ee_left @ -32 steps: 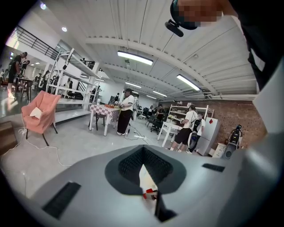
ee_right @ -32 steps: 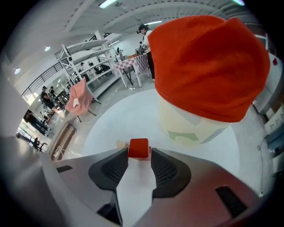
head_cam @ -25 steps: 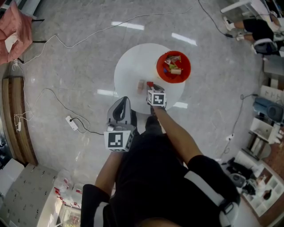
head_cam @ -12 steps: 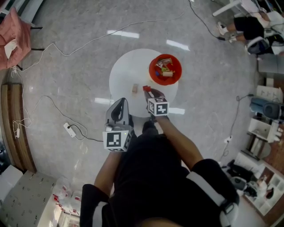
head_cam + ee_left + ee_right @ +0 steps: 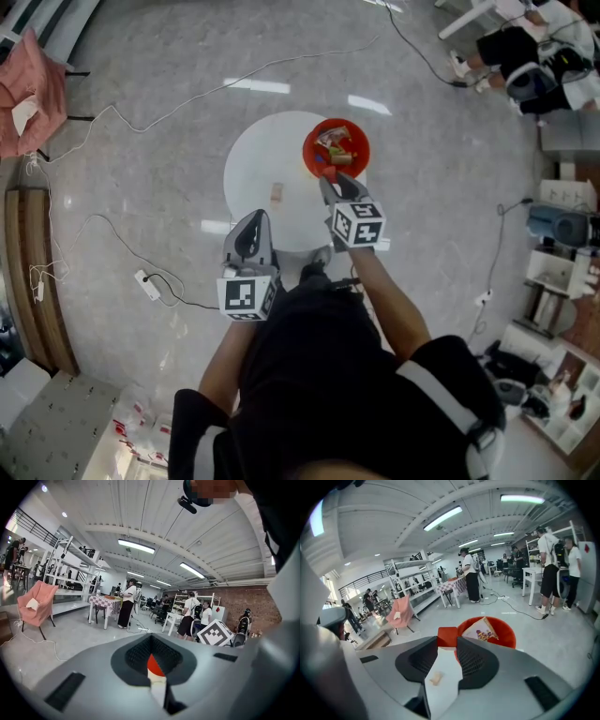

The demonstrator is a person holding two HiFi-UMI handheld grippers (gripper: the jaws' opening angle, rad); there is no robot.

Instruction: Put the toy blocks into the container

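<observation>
Tan block loose on table, red container (toys inside) beyond. Right gripper clamps red block; left gripper closed, empty.

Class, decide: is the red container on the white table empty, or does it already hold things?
Not empty. The red container holds a printed card and small toy pieces, seen from the head view.

Red block, red container, white table
</observation>
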